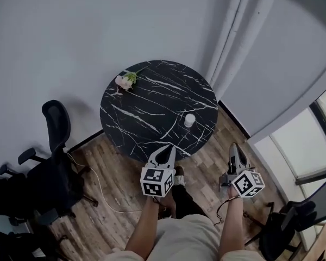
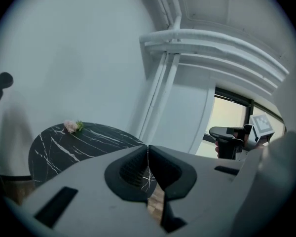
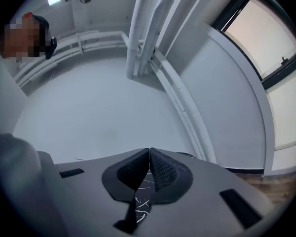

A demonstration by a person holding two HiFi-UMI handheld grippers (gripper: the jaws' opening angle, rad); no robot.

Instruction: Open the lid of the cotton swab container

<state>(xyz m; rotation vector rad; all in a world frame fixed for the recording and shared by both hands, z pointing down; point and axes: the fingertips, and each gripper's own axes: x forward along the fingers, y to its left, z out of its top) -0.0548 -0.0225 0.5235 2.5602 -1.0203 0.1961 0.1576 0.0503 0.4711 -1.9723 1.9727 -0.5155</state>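
The cotton swab container — a small white cylinder — stands upright on the round, black, white-veined surface, near its front-right edge. A small bunch of pink flowers lies at the far-left rim, well apart from it.

The person holds 2 tongs out in front, both short of the container. The left tongs point at the near edge of the surface, jaws pressed together with nothing between them. The right tongs hang off to the surface's right, over the wooden floor, and are likewise closed and empty.

A black office chair stands left of the surface, and a white cable trails across the floor beside it.
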